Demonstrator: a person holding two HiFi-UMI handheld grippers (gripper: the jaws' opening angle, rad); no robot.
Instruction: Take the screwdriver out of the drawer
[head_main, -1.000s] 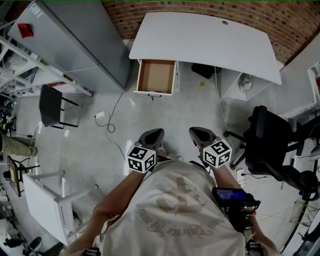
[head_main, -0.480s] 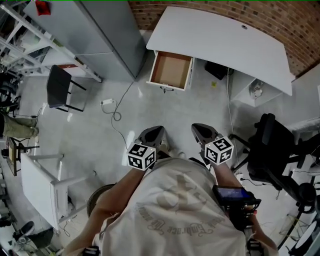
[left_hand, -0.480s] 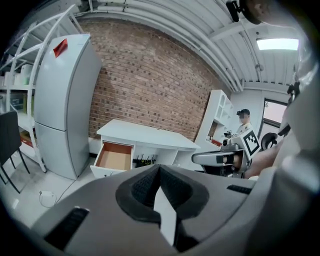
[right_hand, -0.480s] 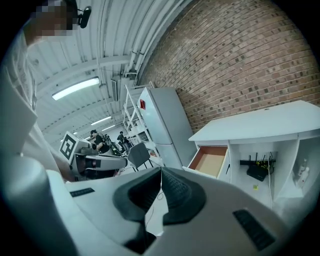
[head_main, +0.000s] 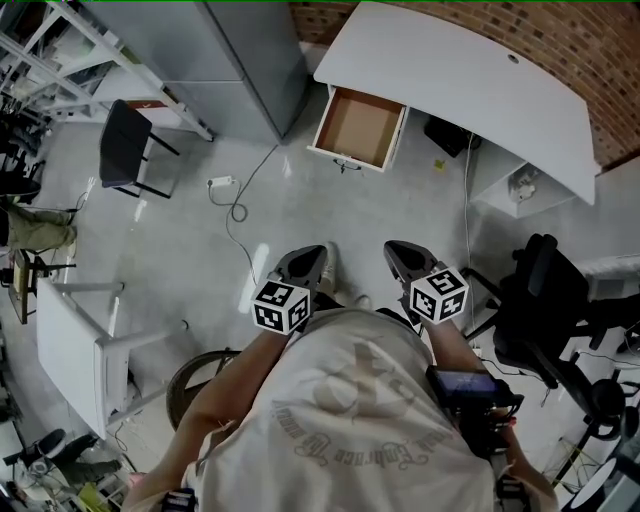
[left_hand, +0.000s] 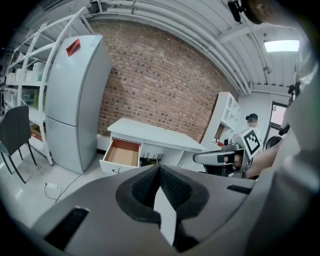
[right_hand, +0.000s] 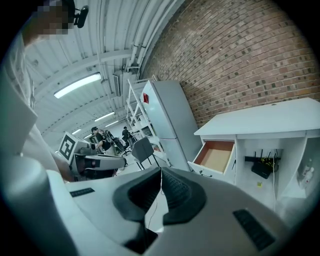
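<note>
drawer (head_main: 360, 128) has drifted right, well ahead of the closed, empty left tongs (head_main: 314, 252) and right tongs (head_main: 392, 249).

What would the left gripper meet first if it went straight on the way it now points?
Nothing near: the left gripper, jaws shut, aims over grey concrete floor toward the white desk with its open brown-bottomed drawer. Tilted down slightly, it probably meets floor first; depth is unclear.

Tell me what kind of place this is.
Probably an office-like lab or workshop room: a brick wall, a white desk with an open drawer, a tall refrigerator and metal shelving.
</note>
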